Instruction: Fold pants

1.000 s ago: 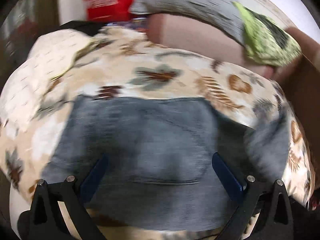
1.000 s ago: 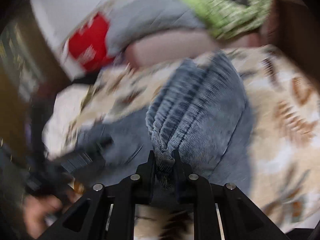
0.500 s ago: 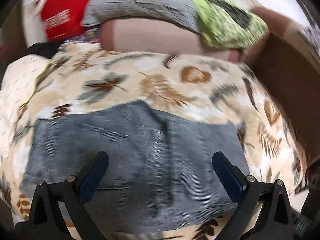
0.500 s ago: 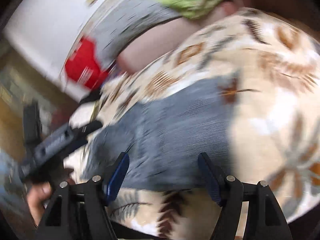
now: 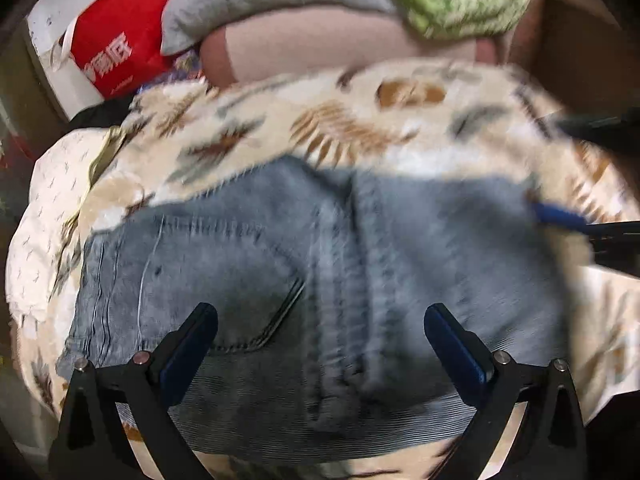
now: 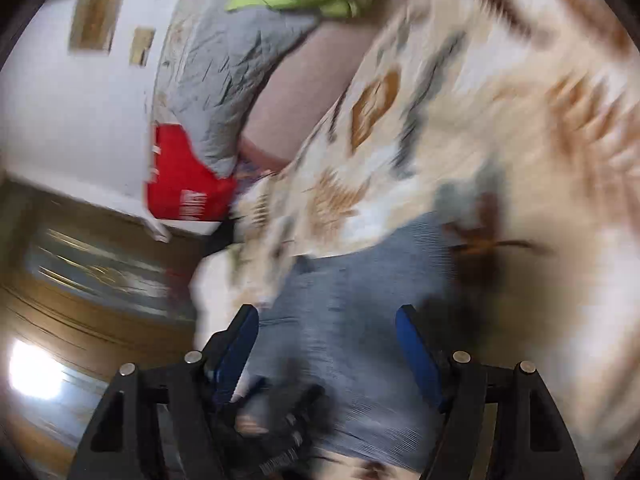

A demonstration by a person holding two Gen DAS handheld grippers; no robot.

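A bed covered by a cream blanket (image 5: pixel 360 128) printed with brown and grey leaves carries everything. Folded grey-blue denim pants (image 5: pixel 320 280) lie flat on it, filling the view from centre toward 6 o'clock. A pinkish bolster (image 5: pixel 340 48) lies at 12 o'clock, a white patterned sheet (image 5: pixel 44 216) at 9 o'clock.

Pants (image 5: pixel 320 280) are grey-blue denim, matt, finely ribbed, with stitched seams; the bedspread (image 5: pixel 360 128) is soft matt cloth printed with leaves; the left tool (image 5: pixel 320 344) has matt black plastic arms, dull blue pads and shiny metal rivets; the bag (image 5: pixel 116 40) looks like glossy red paper
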